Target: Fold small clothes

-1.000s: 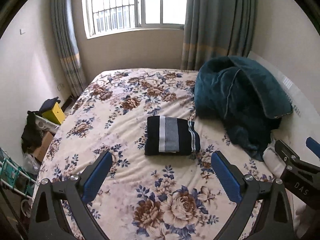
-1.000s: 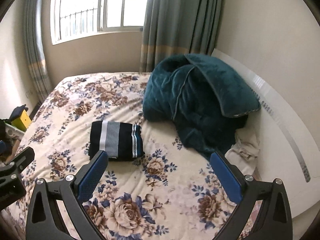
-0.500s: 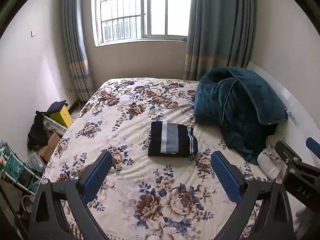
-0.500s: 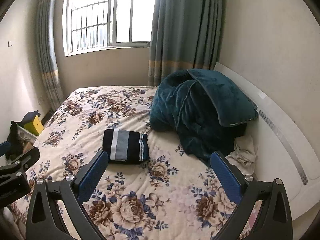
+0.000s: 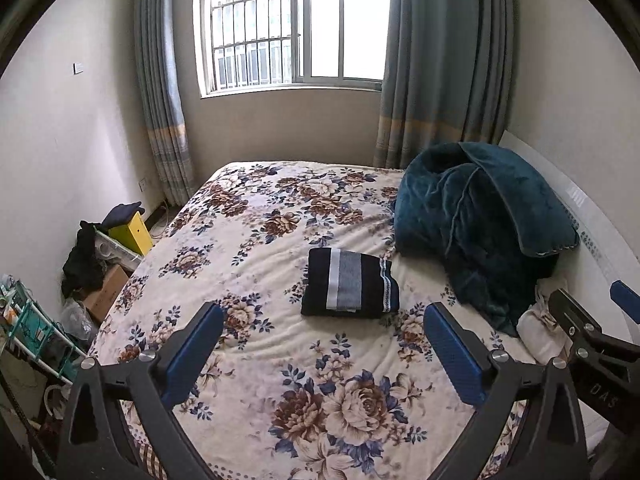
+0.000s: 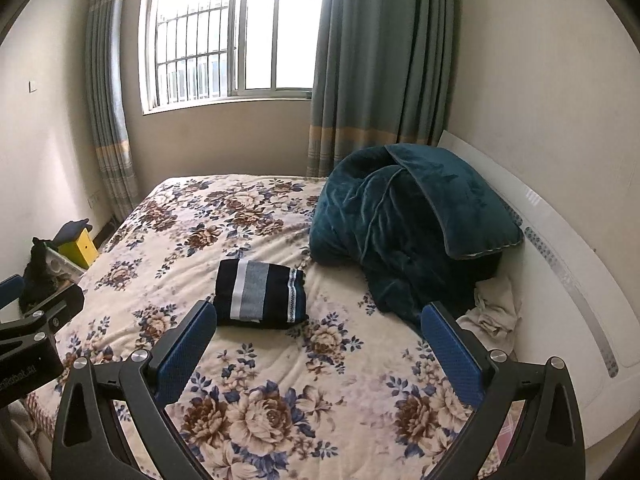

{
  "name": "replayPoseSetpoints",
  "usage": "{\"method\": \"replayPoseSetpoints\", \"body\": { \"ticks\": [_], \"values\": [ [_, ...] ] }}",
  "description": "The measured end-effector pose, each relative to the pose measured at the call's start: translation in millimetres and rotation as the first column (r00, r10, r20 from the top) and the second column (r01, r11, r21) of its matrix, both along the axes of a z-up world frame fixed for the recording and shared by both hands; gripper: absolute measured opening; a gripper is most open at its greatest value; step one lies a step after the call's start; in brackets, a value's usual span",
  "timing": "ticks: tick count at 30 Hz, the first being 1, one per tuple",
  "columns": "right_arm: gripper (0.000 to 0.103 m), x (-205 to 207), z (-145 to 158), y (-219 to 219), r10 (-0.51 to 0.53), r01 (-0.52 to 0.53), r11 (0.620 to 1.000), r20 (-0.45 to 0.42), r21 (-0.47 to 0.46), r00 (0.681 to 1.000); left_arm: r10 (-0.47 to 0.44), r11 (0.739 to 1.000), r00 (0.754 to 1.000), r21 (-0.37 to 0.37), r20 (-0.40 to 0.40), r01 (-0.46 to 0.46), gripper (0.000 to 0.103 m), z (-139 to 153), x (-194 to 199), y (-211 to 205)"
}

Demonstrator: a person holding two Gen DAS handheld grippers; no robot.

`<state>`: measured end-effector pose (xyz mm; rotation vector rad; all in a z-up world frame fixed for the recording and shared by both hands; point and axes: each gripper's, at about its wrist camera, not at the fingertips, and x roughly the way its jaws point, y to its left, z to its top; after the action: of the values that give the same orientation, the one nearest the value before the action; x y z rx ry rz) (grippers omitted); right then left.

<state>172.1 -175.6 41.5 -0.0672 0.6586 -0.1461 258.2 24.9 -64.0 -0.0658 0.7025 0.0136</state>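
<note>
Folded clothes [image 5: 350, 289] mid-bed [image 5: 256, 344], near blanket [image 5: 476, 232].
Left claw [image 5: 323, 344] and right claw [image 6: 318, 340] spread apart, empty, above near edge.

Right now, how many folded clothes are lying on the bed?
1: a dark striped folded garment lies mid-bed, left of the teal blanket. More may be hidden under that blanket.

The folded garment [image 5: 350, 288] was black with white and grey stripes. The bedspread [image 5: 256, 240] showed brown and blue flowers on cream. The blanket [image 5: 476, 232] was plain teal.
</note>
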Motion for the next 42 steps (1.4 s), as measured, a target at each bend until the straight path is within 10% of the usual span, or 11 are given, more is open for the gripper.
{"method": "replayPoseSetpoints", "body": {
  "ticks": [42],
  "values": [
    [0.103,2.6,2.8,2.1,0.038,-0.038,0.999,0.031,0.018,0.999,0.017,1.000,0.999,0.009,0.032,-0.017,0.103,9.9,-10.2,3.4]
  ]
}}
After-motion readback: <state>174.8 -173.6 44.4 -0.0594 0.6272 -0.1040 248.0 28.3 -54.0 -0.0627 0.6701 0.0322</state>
